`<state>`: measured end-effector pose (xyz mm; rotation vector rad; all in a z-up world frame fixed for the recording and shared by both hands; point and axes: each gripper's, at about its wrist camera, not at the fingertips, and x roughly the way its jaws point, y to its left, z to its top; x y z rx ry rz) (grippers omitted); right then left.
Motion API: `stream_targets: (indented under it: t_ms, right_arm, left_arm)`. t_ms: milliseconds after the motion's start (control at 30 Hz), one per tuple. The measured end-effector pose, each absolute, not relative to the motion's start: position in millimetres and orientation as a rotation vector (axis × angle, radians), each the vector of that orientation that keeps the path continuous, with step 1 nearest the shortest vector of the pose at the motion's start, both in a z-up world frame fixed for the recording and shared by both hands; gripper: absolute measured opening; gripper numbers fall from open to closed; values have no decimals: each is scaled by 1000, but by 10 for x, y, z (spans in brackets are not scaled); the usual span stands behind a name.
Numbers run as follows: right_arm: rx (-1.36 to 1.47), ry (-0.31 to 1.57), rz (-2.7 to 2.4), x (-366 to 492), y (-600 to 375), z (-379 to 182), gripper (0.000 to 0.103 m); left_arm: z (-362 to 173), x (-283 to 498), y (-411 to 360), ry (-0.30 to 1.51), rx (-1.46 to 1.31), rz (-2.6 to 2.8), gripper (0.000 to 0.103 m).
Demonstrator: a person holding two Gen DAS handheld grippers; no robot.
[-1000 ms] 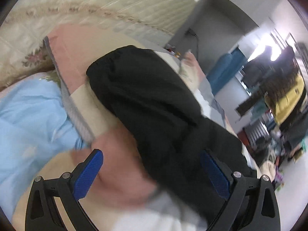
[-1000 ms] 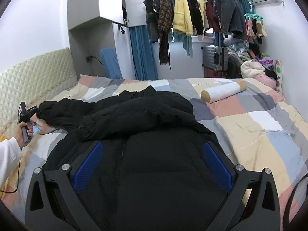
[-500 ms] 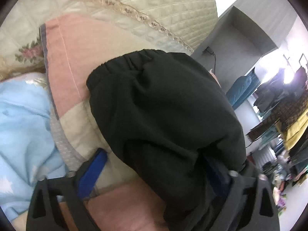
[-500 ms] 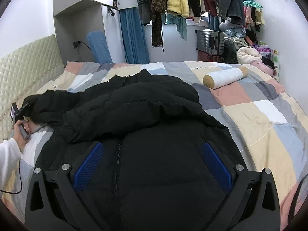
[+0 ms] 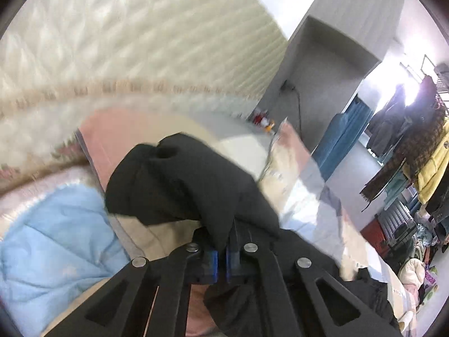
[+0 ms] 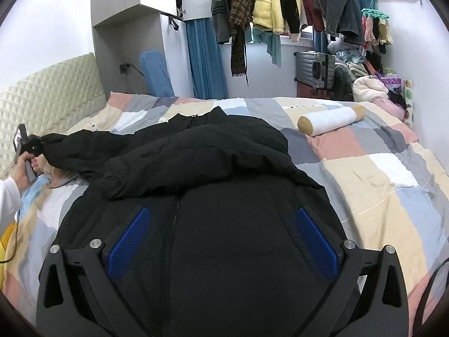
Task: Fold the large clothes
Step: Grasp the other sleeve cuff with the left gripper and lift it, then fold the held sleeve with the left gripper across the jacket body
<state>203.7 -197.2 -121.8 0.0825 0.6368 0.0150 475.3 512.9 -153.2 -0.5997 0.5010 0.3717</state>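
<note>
- The left claw is pinched nearly closed on the sleeve of the black coat; its blue pads sit almost together with a fold of black cloth between them.
- Ahead of that claw the sleeve end bunches up, its cuff opening showing as a dark round hole at the far tip.
- To the left of and below the left claw lies a pale blue quilt; beyond the sleeve rises the quilted headboard, blurred in this view.
- The right claw is spread wide and holds nothing; its blue pads stand well apart over the coat's body.
- The coat lies straight ahead of and under the right claw, spread on the patchwork bed, zipper running up between the fingers.
- Far to the left of the right claw, the sleeve stretches out to the left hand, which holds the other claw's handle near the headboard.
- Ahead and to the right of the right claw a white bolster rests on the bed, well apart from the coat.
- Beyond the bed, clothes hang on a rail.
</note>
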Motion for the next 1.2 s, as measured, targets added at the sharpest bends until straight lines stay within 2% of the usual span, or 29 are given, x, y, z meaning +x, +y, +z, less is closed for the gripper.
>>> stream_targets:
  t_ms: [300,633,900,1200]
  right_arm:
    - [97,605,70,1841,-2216,-1128,103]
    - [41,562,74,1755,-2487,-1089,103]
    - [87,555,73,1620,-2805,-1156,103]
    - [170,543,99,1520,-3071,-1202,103]
  left_arm:
    - [-440,4337,4499,458,-451,314,2]
    - [476,4140,2978,451,-137,236,2]
    - [760,4069,1607,435,-104,116,2]
    - [506,4069,3,471,-67,-74,2]
